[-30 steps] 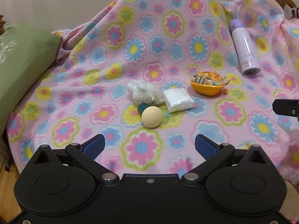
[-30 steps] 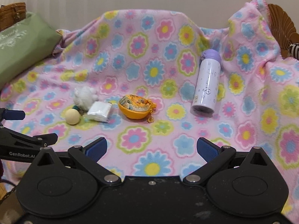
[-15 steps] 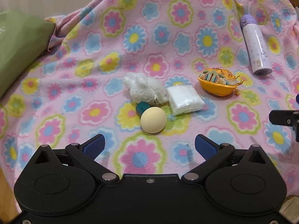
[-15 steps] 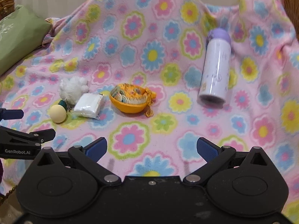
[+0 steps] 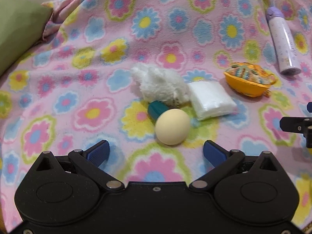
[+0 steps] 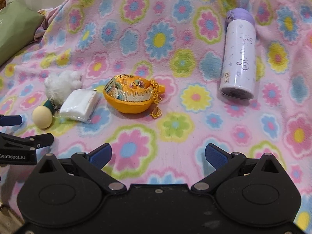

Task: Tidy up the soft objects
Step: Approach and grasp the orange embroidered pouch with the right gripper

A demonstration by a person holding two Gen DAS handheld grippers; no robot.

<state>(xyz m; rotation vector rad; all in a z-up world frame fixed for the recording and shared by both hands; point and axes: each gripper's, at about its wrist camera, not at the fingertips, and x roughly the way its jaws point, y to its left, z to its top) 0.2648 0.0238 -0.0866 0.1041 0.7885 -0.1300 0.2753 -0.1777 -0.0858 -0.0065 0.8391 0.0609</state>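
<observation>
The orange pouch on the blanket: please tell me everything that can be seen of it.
The orange pouch is a rounded, bowl-like soft bag, seemingly of satin fabric. Its upper face carries embroidery in teal, yellow and white, and a golden cord with a tassel hangs at its right end. It rests on the flowered blanket, tilted so the embroidered face shows, between the white packet and the lilac bottle, touching neither. No tool touches it.

The left tongs (image 5: 155,151) are wide apart, with only the cream ball (image 5: 172,126) just ahead. Behind it the teal piece (image 5: 157,109), white fluffy toy (image 5: 159,84) and white packet (image 5: 210,99) crowd together. Bare blanket (image 6: 175,136) lies before the right tongs (image 6: 158,153).
</observation>
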